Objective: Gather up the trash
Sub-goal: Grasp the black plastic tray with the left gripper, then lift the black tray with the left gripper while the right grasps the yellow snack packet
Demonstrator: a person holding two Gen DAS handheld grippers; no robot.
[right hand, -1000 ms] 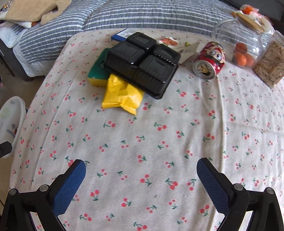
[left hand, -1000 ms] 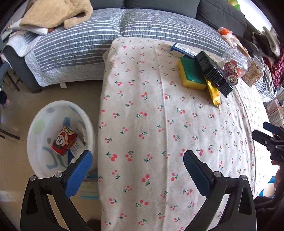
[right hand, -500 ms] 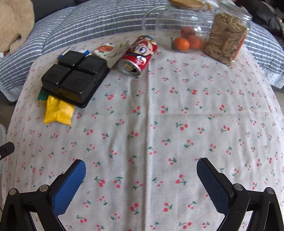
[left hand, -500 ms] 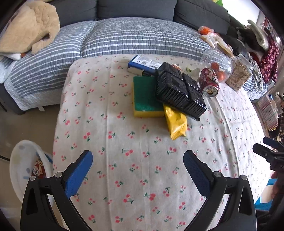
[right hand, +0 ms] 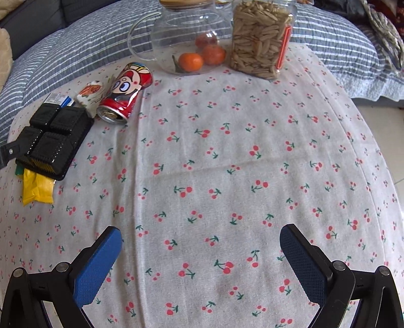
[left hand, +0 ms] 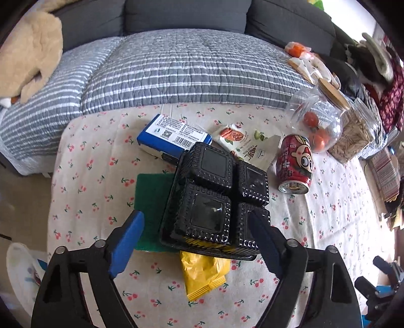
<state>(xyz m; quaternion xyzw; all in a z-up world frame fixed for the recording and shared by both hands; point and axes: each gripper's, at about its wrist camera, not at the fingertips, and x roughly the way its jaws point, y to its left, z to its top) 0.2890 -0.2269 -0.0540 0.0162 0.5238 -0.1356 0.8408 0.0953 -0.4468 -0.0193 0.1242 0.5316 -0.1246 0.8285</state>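
Two grippers are working over a table (right hand: 227,156) that is wearing a white cloth printed with red cherries; a grey sofa (left hand: 176,15) draped in a striped quilt (left hand: 176,70) is sitting along its far edge, and a beige plush blanket (left hand: 27,55) is lying at the sofa's left end. A white bin (left hand: 17,267) is showing on the floor by the table's left edge.

The left gripper (left hand: 199,239) is hanging wide open, its blue fingers (left hand: 126,242) sitting on either side of the near end of a black plastic tray (left hand: 214,201) without pressing it, as far as the left wrist view is showing. The tray is lying upside down, covering part of a green sponge (left hand: 151,196) on its left and resting on a yellow wrapper (left hand: 202,272) that is sticking out toward the camera. A blue box (left hand: 171,138) and a nut packet (left hand: 247,146) are lying just behind the tray, partly tucked under it. A red can (left hand: 295,164) is lying on its side just right of the tray.

Behind the can, a glass jar (right hand: 186,37) holding small oranges (right hand: 202,58) and a jar of seeds (right hand: 260,37) are standing near the far edge.

The right gripper (right hand: 199,262) is also gaping wide and holding nothing, hovering over bare cloth well apart from the pile
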